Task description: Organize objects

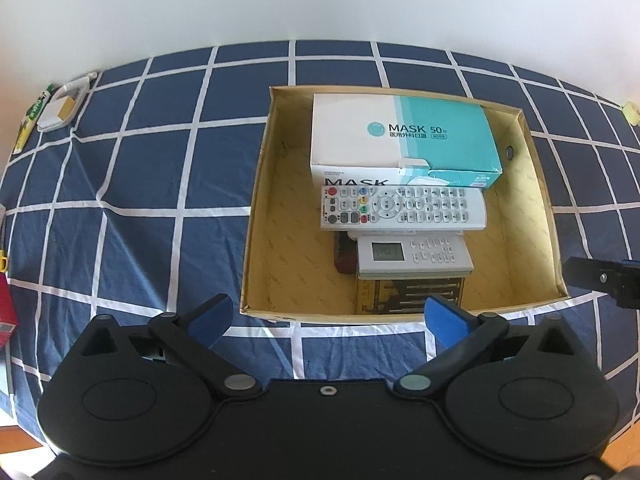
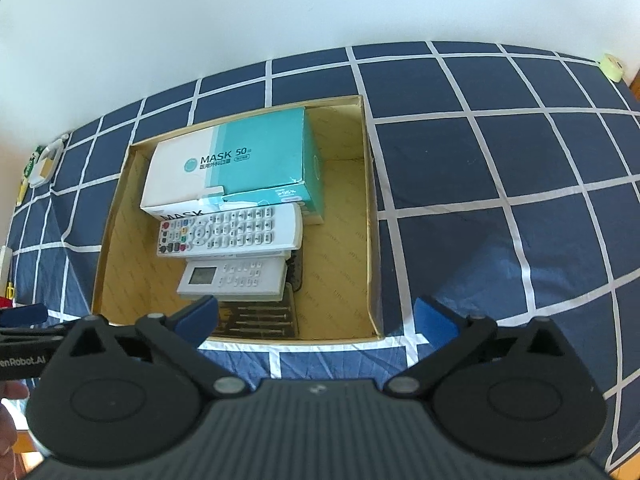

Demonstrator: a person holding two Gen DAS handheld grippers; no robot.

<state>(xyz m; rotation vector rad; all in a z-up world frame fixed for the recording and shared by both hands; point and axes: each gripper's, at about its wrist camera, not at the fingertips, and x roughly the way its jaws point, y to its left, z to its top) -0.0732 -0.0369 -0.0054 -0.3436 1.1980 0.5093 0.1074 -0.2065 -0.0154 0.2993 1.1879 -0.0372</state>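
A shallow cardboard box (image 1: 256, 208) (image 2: 370, 216) sits on a blue checked cloth. Inside lie a white and teal mask box (image 1: 400, 132) (image 2: 232, 164), a white TV remote (image 1: 402, 208) (image 2: 230, 230), a white remote with a small screen (image 1: 414, 254) (image 2: 232, 276), and a yellow screwdriver set case (image 1: 408, 296) (image 2: 260, 318) under it. My left gripper (image 1: 328, 320) is open and empty, just in front of the box's near edge. My right gripper (image 2: 316, 320) is open and empty over the box's near right corner.
At the far left of the cloth lie a white charger-like item (image 1: 62, 108) (image 2: 46, 164) and a green tube (image 1: 32, 118). A small pale yellow-green object (image 1: 632, 112) (image 2: 612, 66) lies at the far right. A red object (image 1: 6, 308) is at the left edge.
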